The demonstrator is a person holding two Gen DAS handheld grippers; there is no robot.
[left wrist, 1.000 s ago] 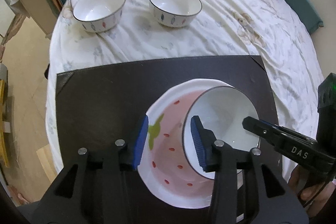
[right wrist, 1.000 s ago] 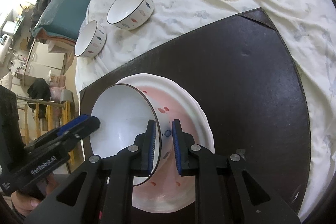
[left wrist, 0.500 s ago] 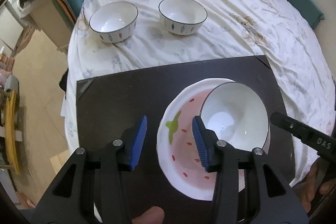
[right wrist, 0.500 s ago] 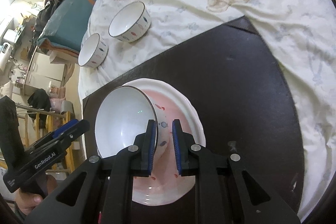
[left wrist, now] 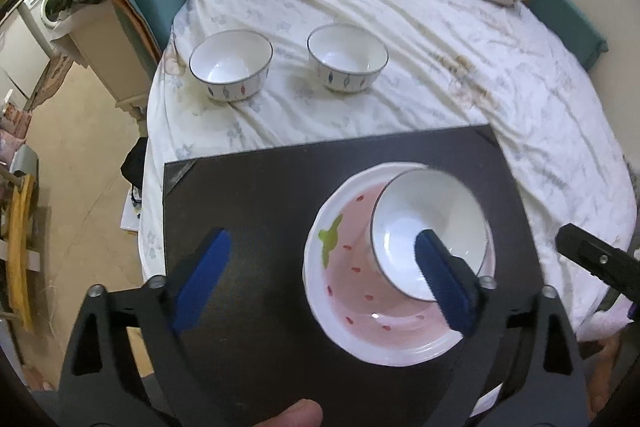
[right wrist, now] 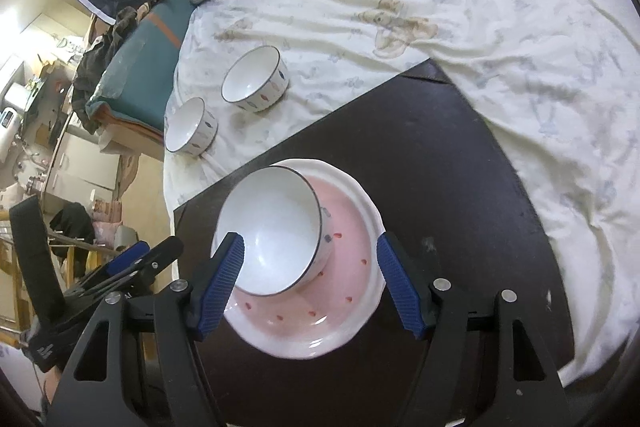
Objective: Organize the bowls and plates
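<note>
The right gripper [right wrist: 310, 283] is hovering with its jaws spread wide, straddling the white bowl [right wrist: 276, 235] without touching it. That bowl is sitting tilted in the strawberry plate [right wrist: 344, 291], leaning toward the plate's 10 o'clock rim, on the dark mat [right wrist: 460, 187] laid over the bed [right wrist: 480, 7]. The left gripper [left wrist: 320, 279] is also gaping, holding nothing.

Two more bowls are waiting on the sheet toward 11 o'clock in the left view: the left bowl [left wrist: 231, 65] and the right bowl [left wrist: 347, 57], standing apart.

Judging from this, the placing looks done but off-centre. To stack well, I would nudge the tilted bowl level at the plate's middle first, then fetch each remaining bowl by pinching its rim squarely and lowering it straight, so they nest rather than tip.
</note>
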